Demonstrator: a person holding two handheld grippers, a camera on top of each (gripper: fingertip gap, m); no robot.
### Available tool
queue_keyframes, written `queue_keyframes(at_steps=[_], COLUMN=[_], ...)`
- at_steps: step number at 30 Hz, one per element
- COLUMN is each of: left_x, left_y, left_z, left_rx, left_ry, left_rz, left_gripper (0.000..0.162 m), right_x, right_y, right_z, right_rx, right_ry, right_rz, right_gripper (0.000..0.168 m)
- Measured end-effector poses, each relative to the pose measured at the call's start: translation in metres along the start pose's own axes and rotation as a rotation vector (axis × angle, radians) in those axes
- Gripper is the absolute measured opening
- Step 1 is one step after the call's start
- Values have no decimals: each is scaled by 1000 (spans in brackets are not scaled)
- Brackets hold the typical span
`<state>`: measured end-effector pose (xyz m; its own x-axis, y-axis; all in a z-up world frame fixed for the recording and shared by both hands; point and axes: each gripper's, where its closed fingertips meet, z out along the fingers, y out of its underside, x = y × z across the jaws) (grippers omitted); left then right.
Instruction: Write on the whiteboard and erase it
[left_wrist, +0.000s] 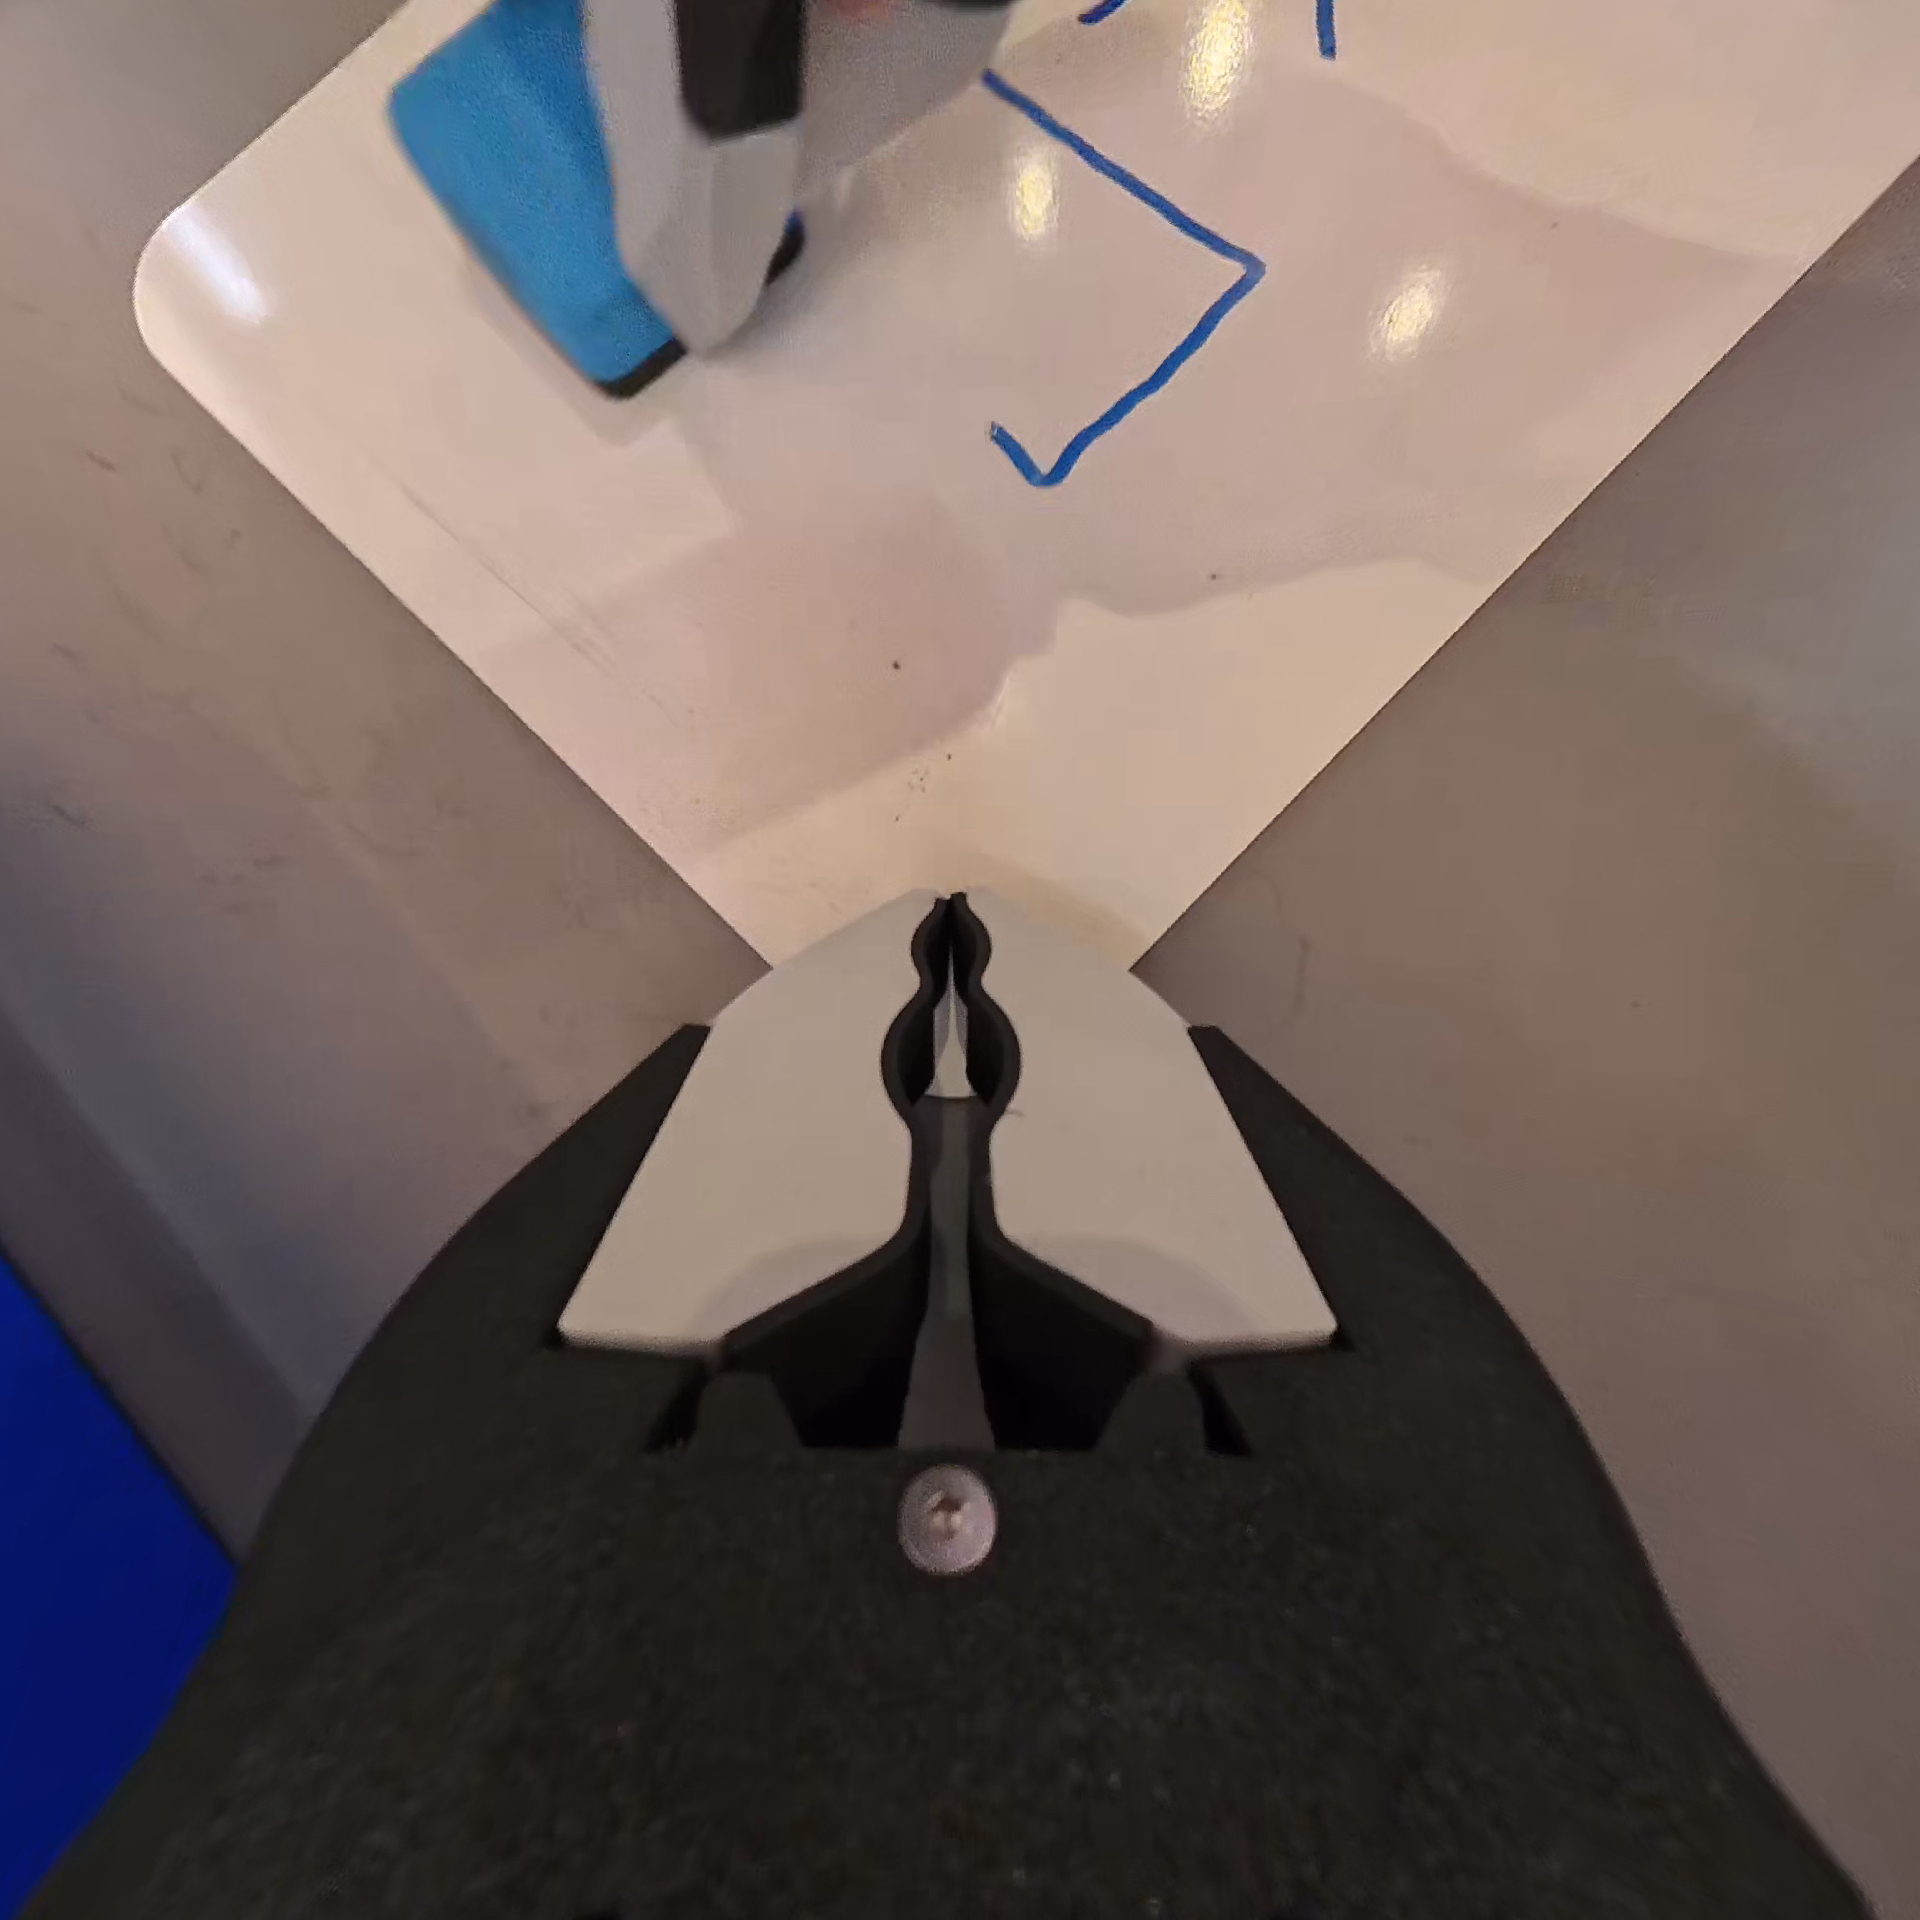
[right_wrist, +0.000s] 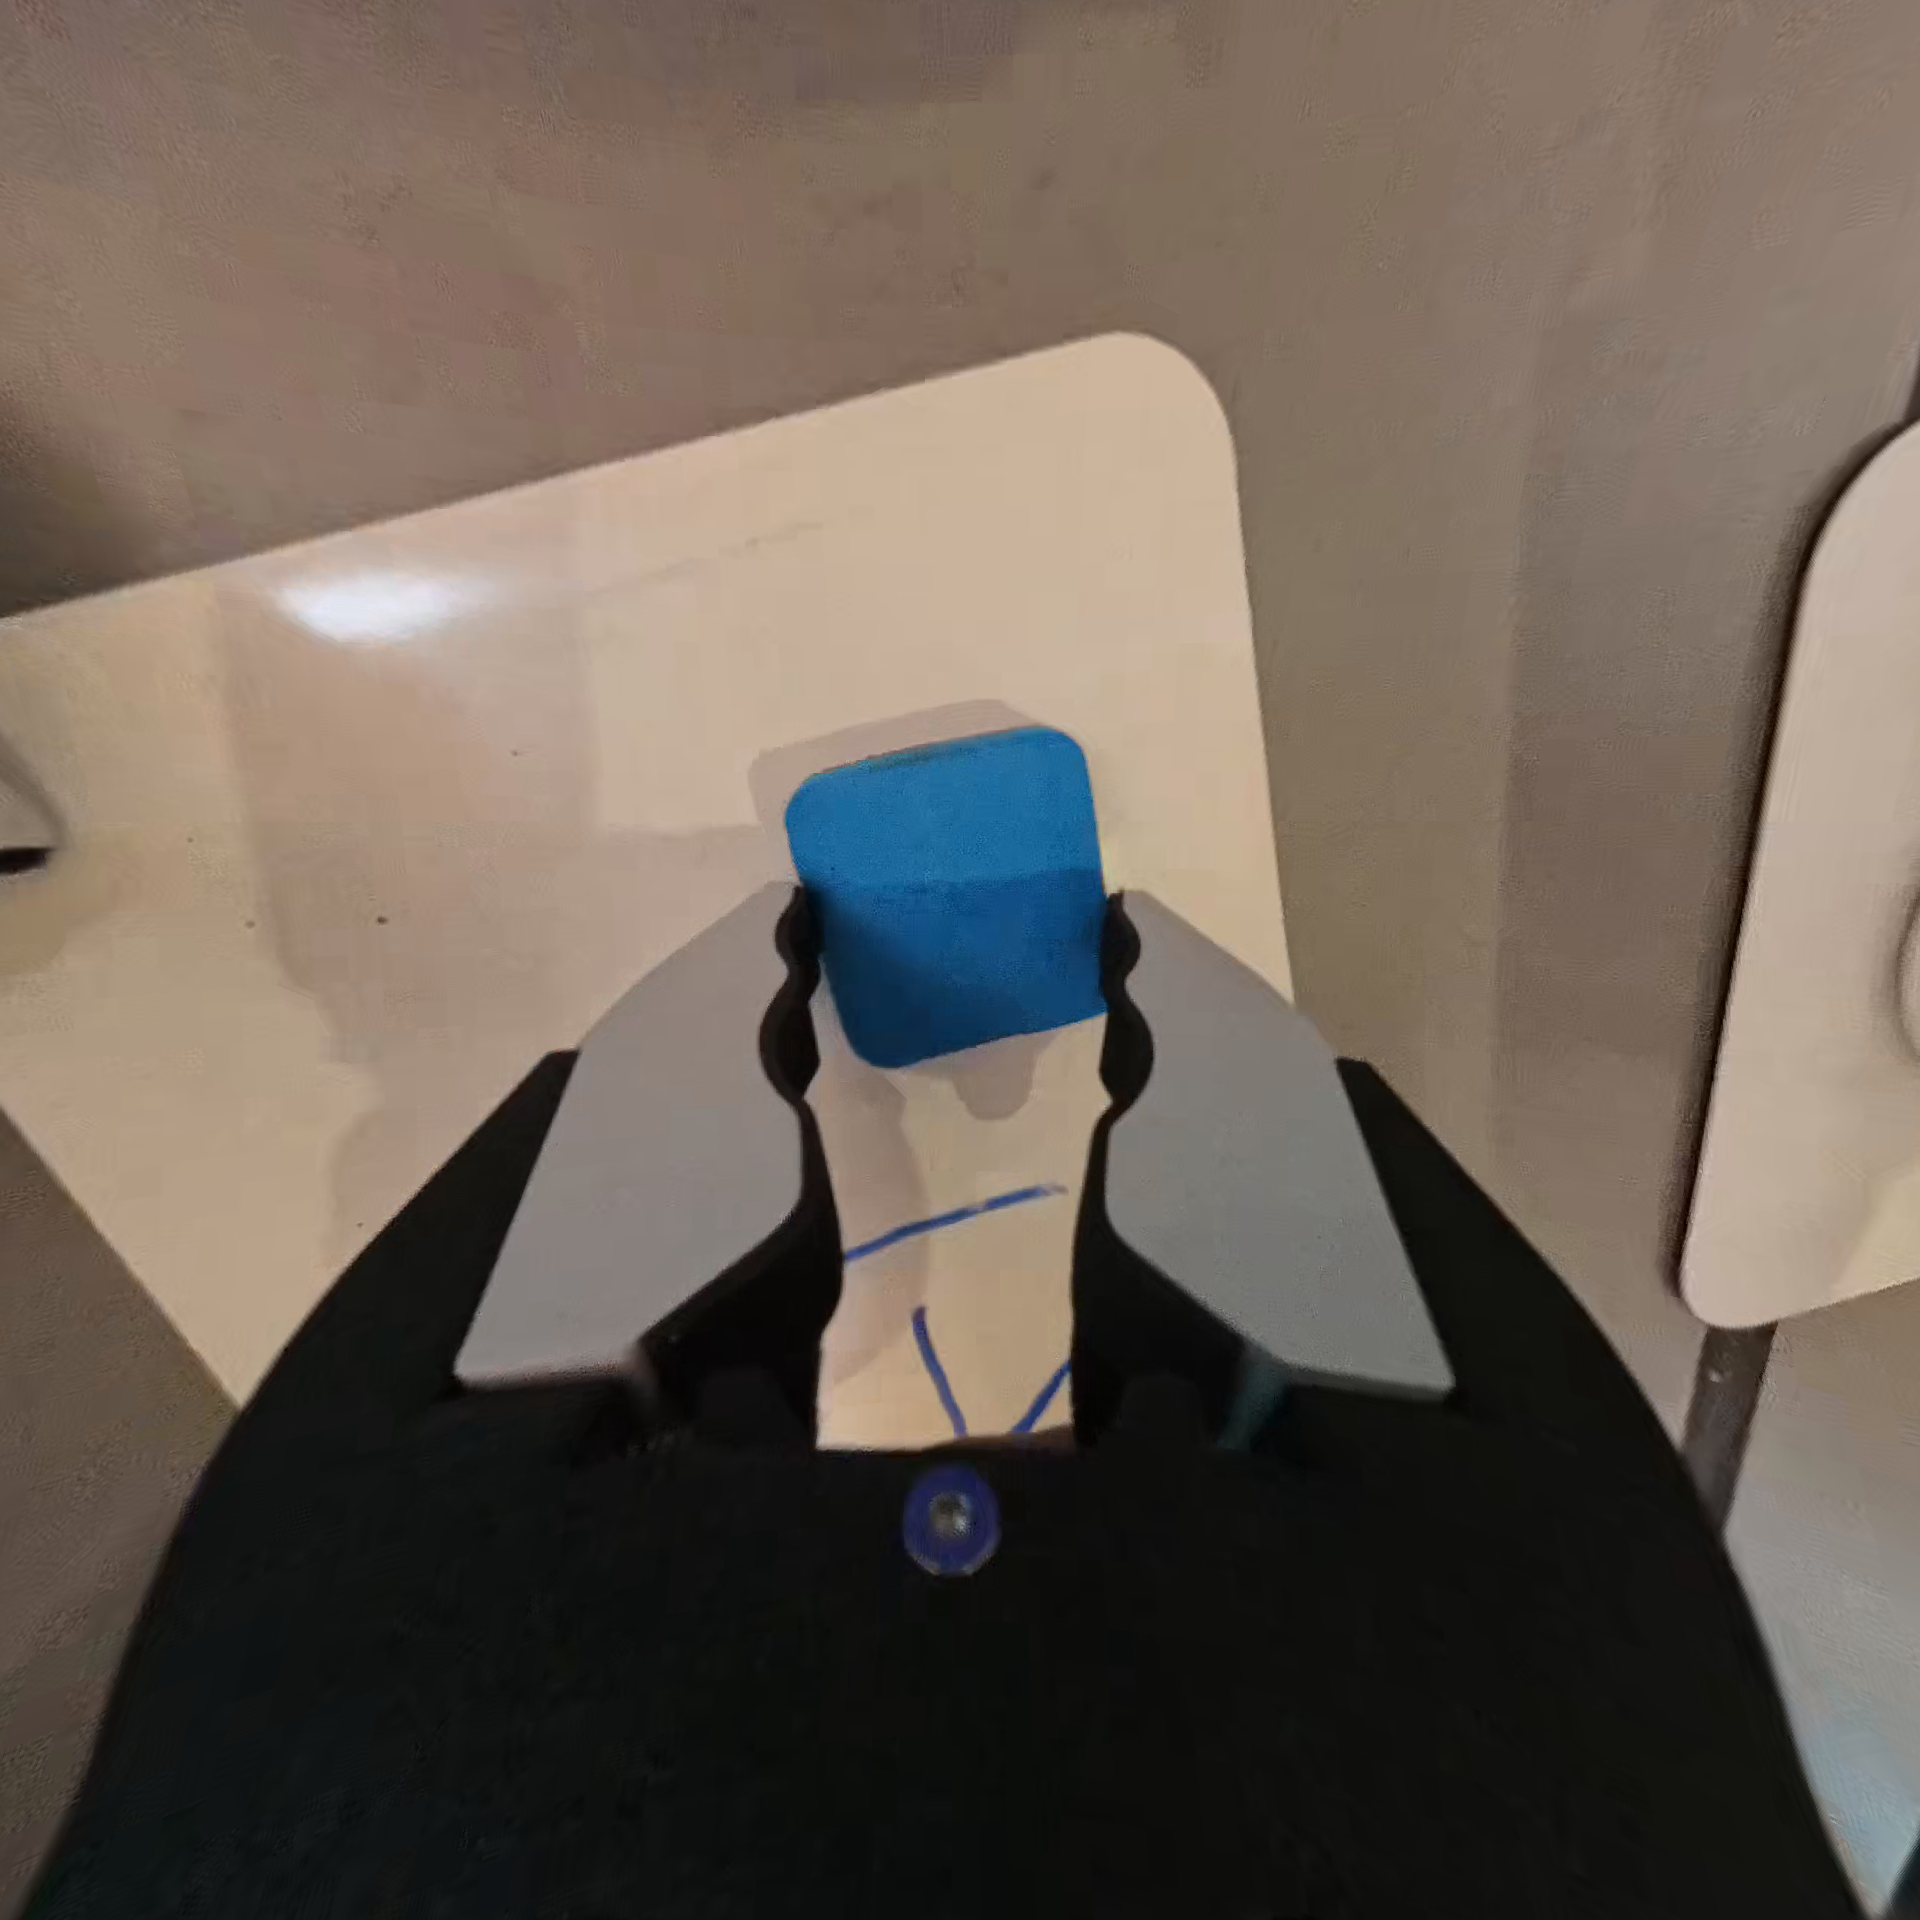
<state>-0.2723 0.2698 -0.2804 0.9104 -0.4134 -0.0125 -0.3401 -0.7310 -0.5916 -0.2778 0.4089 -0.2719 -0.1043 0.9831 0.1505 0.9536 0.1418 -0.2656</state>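
Observation:
A white whiteboard (left_wrist: 831, 582) lies flat on a grey table. It carries blue marker lines (left_wrist: 1174, 343). My left gripper (left_wrist: 954, 902) is shut and empty, with its tips at the board's near corner. My right gripper (right_wrist: 954, 935) is shut on a blue eraser (right_wrist: 945, 894) and holds it down against the board near the rounded corner. The left wrist view shows the eraser (left_wrist: 509, 208) at the board's far left corner, with a grey finger (left_wrist: 707, 239) of the right gripper on it. More blue lines (right_wrist: 956, 1216) show between the right fingers, behind the eraser.
The board (right_wrist: 520, 727) rests on a grey tabletop (right_wrist: 727, 208). A second white flat object (right_wrist: 1829, 935) lies to the right of the board. A blue surface (left_wrist: 83, 1558) shows at the lower left of the left wrist view.

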Motion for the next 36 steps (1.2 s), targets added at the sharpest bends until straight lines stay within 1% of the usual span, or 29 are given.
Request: queue_keyframes(at_steps=[1,2,4,5,6,8,9,10,11,13,14,15,16,17,18,19,20,22,23,24,25,27,28,29,30,32,33,34,36], left_x=[0,-1,-1,-2,-2,-2,-3,-5,-5,-6,-6,-6,-6,-6,-6,-7,-7,-6,-6,-5,-4,-4,-3,-3,-3,-2,-2,-2,-2], left_y=[0,-1,-1,-1,-1,-1,-2,-2,-3,-2,-1,-1,-1,-1,-1,-2,-2,-2,-1,0,0,-1,-2,-2,-3,-2,-1,-1,-2], left_z=[0,1,1,1,1,1,1,2,2,2,1,1,1,1,1,1,2,1,1,0,0,1,1,2,2,1,1,1,1], left_rx=[-2,-4,-2,1,3,4,5,5,7,12,13,14,13,8,0,-8,-12,-4,0,0,1,-1,-2,-1,1,5,5,4,-1], left_ry=[0,0,-8,-9,-9,-3,-3,-4,-2,-3,-6,-8,-9,-8,-8,-7,-8,-19,-21,-18,-17,-9,-3,2,5,2,-3,-7,-8], left_rz=[0,1,3,3,3,3,1,-2,-4,-5,-6,-4,-3,-1,-1,0,5,14,15,14,11,10,10,8,6,5,9,10,16], left_gripper=[0,0,0,0,0,0,0,0,0,0,0,0,0,0,0,0,0,0,0,0,0,0,0,0,0,0,0,0,0], right_x=[3,19,61,66,58,14,0,-1,15,57,62,57,34,0,-28,-39,-33,14,30,35,24,-30,-52,-59,-50,-4,6,1,-46], right_y=[-3,4,31,37,33,9,5,10,25,67,75,72,57,35,20,17,24,67,84,91,85,48,37,38,48,88,98,93,56], right_z=[1,2,2,2,2,1,-1,-3,-5,-9,-9,-10,-10,-9,-9,-10,-11,-14,-16,-17,-17,-16,-17,-18,-19,-22,-23,-23,-20], right_rx=[-16,-44,-88,-87,-79,-56,-65,-68,-71,-101,-94,-94,-84,-47,-24,-24,-31,-68,-71,-70,-67,-12,3,3,-3,-54,-73,-75,-31], right_ry=[4,7,40,15,-2,-31,-19,-8,14,14,9,36,21,-24,-25,10,24,50,41,48,51,0,-5,-7,-2,38,44,54,14], right_rz=[7,71,212,271,263,90,22,-6,37,279,318,278,205,119,18,-55,-35,183,284,313,276,122,51,30,66,265,316,289,132], right_gripper=[52,52,52,52,52,52,52,52,52,53,52,52,52,52,52,52,52,52,52,52,52,52,52,52,52,52,52,52,52])
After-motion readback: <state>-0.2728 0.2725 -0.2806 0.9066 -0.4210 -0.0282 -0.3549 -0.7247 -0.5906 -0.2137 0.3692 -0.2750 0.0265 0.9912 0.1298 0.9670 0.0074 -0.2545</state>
